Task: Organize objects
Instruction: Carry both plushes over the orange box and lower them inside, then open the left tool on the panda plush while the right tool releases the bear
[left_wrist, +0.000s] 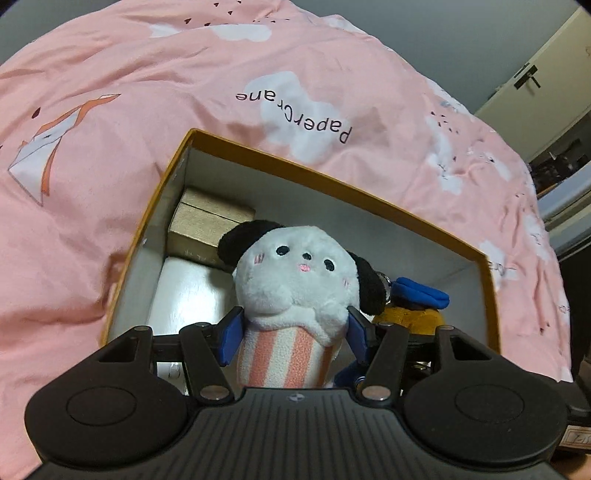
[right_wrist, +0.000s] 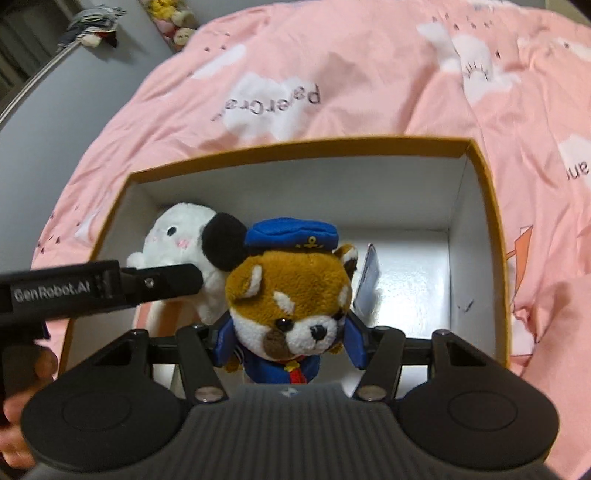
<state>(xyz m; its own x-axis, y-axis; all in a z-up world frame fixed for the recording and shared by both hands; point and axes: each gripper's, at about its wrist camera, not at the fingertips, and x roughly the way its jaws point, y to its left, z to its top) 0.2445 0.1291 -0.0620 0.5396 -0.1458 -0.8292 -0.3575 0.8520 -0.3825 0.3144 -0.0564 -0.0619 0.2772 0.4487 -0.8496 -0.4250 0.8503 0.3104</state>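
An open box with an orange rim (left_wrist: 295, 162) (right_wrist: 295, 146) and a white inside lies on the pink bedding. My left gripper (left_wrist: 295, 317) is shut on a white plush (left_wrist: 295, 280) with black ears and a pink-striped body, held upright over the box. My right gripper (right_wrist: 289, 321) is shut on a brown plush (right_wrist: 288, 291) in a blue sailor cap and jacket, also over the box. In the right wrist view the white plush (right_wrist: 177, 236) sits just left of the brown one, behind the left gripper's black body (right_wrist: 66, 291). The left wrist view shows the brown plush (left_wrist: 410, 314) at the right.
A small tan box (left_wrist: 207, 225) lies in the box's far left corner. A paper tag (right_wrist: 369, 273) hangs beside the brown plush. Pink cloud-print bedding (left_wrist: 110, 110) surrounds the box. A hand (right_wrist: 22, 406) shows at lower left. Several plush toys (right_wrist: 173, 22) and a cupboard door (left_wrist: 535, 85) lie beyond.
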